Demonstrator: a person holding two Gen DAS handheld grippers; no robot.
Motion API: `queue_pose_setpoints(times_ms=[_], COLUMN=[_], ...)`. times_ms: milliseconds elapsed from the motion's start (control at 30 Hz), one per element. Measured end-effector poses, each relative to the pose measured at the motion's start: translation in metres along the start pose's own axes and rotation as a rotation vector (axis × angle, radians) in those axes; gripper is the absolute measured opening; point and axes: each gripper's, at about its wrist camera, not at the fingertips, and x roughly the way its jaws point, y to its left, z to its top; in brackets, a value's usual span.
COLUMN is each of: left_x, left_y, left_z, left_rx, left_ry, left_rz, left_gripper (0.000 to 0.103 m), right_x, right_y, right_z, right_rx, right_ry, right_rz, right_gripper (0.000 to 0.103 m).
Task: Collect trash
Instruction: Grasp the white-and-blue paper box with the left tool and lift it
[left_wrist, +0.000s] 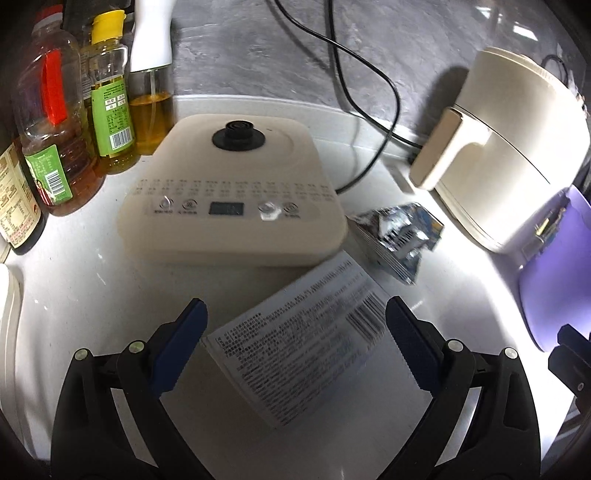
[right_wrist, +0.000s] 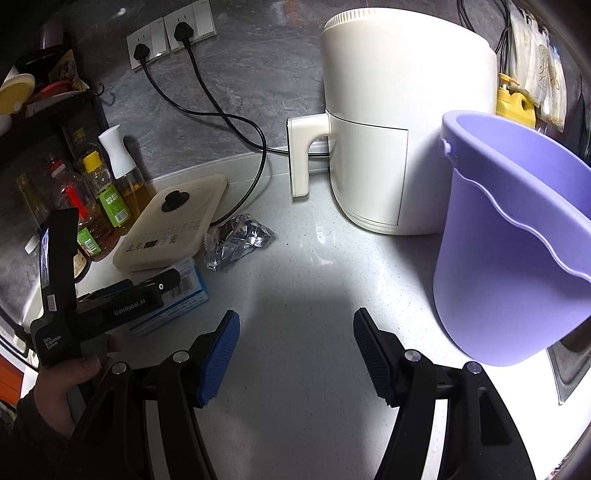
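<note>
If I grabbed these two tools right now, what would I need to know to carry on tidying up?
Left hand-held gripper: open, straddling the printed cardboard box on the counter, not yet closed on it.
Right hand-held gripper: open, empty, above bare counter.
Purple bucket: stands at the right, beside the white air fryer.
Crumpled foil wrapper: lies by the beige appliance base.
Done: neither piece collected so far, as far as visible.
Left: grip the box, probably drop it in the bucket, then the wrapper.

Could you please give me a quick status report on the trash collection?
Left gripper open around white printed cardboard box. Right gripper open, empty. Crumpled silver foil wrapper uncollected. Purple plastic bucket unobstructed.
</note>
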Motion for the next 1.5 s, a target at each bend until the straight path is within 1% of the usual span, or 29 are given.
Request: queue_pose_setpoints(times_ms=[300, 400, 500, 567, 600, 633, 667, 867, 1100, 1267, 1500], left_x=[-0.014, -0.013, -0.008, -0.007, -0.007, -0.008, -0.010, -0.037, -0.062, -0.064, -0.057], left_y=[-0.023, -0.034, -0.043, -0.046, -0.046, -0.046, -0.046, -0.056, -0.059, -0.050, -0.031], left_z=[-0.021, -0.025, -0.029, -0.030, -0.030, -0.030, -0.029, -0.022, -0.006, 0.003, 0.020], left_rx=[0.049, 0.074, 0.092, 0.100, 0.101, 0.095, 0.084, 0.104, 0.110, 0.098, 0.075], left_ry=[0.014, 0.028, 0.060, 0.068, 0.067, 0.068, 0.064, -0.012, -0.089, -0.108, -0.128], left_rz=[-0.012, 0.009, 0.050, 0.074, 0.088, 0.086, 0.083, 0.114, 0.133, 0.153, 0.175], left_gripper=[0.096, 0.096, 0.086, 0.070, 0.070, 0.069, 0.068, 0.068, 0.067, 0.067, 0.068], right_x=[-0.018, -0.024, -0.029, -0.032, -0.033, -0.034, -0.034, -0.037, -0.037, -0.030, -0.012], right_y=[-0.006, -0.010, -0.015, -0.019, -0.022, -0.023, -0.024, -0.028, -0.024, -0.018, -0.001], right_z=[-0.014, -0.018, -0.021, -0.023, -0.024, -0.024, -0.025, -0.024, -0.013, -0.003, 0.016], right_rx=[-0.011, -0.009, -0.007, -0.005, -0.002, 0.000, 0.001, 0.008, 0.008, 0.010, -0.003], right_ry=[-0.011, -0.013, -0.016, -0.017, -0.018, -0.018, -0.018, -0.023, -0.046, -0.055, -0.058], right_rz=[0.010, 0.007, 0.003, 0.002, 0.002, 0.001, 0.001, 0.011, 0.041, 0.050, 0.063], right_gripper=[0.063, 0.063, 0.063, 0.063, 0.063, 0.063, 0.063, 0.063, 0.063, 0.063, 0.063])
